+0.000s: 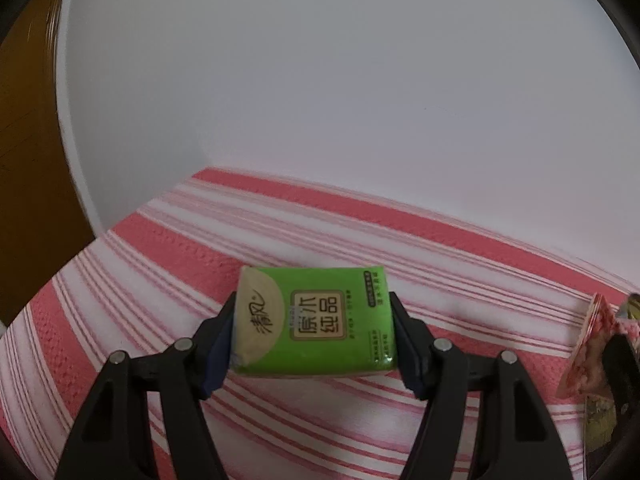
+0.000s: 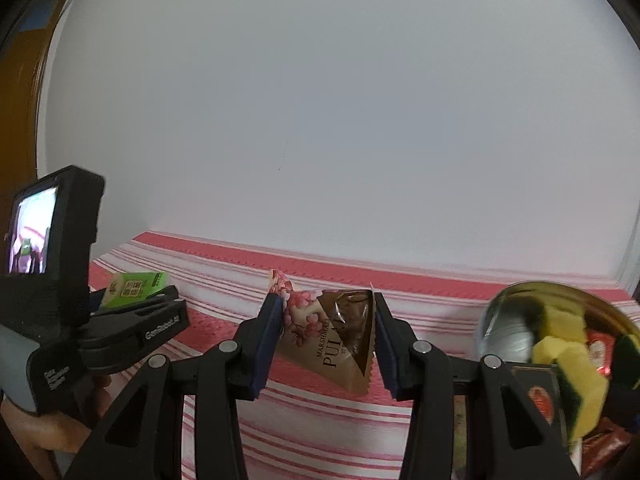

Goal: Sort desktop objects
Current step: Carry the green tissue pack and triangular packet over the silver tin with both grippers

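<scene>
Presently, lower right: glass bowl (image 2: 516, 312) contains yellow sponges (image 2: 576, 364). Left gripper (image 1: 312, 336) clamps green tissue pack (image 1: 316, 320); right gripper (image 2: 326, 340) pinches marshmallow packet (image 2: 332, 336).

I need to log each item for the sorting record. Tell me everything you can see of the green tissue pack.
The green tissue pack is a small, flat rectangular packet in glossy plastic wrap, bright green with a cream corner panel and a cream label printed in Chinese characters. It looks sealed and undamaged. The left gripper is shut on it, blue pads pressing its two short ends, printed face up and tilted slightly. It is held above the pink-and-white striped cloth, near the white wall. Nothing else touches it.
</scene>
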`<action>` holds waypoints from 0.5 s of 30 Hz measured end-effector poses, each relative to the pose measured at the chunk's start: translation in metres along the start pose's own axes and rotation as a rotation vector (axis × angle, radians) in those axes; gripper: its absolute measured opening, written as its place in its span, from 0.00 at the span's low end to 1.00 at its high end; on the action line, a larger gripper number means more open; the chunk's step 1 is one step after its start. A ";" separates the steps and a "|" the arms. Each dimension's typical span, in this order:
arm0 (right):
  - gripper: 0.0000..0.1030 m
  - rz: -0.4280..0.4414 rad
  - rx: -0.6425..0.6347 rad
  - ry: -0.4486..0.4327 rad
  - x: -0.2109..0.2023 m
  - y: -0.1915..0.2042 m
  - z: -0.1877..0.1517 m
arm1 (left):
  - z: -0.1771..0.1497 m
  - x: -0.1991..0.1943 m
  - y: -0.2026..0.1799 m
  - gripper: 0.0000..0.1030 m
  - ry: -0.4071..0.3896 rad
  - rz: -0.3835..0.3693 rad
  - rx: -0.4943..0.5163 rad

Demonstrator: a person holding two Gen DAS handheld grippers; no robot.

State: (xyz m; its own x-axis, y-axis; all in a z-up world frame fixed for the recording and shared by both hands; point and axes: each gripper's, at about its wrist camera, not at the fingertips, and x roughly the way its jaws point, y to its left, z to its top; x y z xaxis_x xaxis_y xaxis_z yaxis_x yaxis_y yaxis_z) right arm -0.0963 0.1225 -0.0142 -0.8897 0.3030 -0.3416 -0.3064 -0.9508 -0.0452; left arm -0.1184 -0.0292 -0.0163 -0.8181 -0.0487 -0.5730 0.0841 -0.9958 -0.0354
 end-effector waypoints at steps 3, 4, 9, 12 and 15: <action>0.45 -0.022 -0.010 -0.021 -0.010 0.000 -0.003 | -0.002 -0.008 -0.006 0.66 -0.030 -0.017 0.016; 0.45 -0.027 -0.014 -0.026 -0.014 -0.001 -0.004 | -0.003 -0.011 -0.007 0.66 -0.040 -0.022 0.019; 0.45 -0.052 -0.016 -0.051 -0.038 -0.009 -0.009 | -0.008 -0.022 -0.011 0.66 -0.072 -0.054 0.023; 0.45 -0.065 -0.009 -0.059 -0.045 -0.013 -0.010 | -0.012 -0.030 -0.011 0.66 -0.081 -0.076 0.017; 0.45 -0.076 0.001 -0.064 -0.051 -0.015 -0.012 | -0.016 -0.039 -0.008 0.66 -0.094 -0.087 0.009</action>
State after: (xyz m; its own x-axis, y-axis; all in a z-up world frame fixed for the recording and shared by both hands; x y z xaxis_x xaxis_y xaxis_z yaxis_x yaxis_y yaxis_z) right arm -0.0420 0.1208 -0.0072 -0.8838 0.3775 -0.2762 -0.3738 -0.9250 -0.0681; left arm -0.0778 -0.0177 -0.0070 -0.8720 0.0317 -0.4885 0.0051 -0.9973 -0.0739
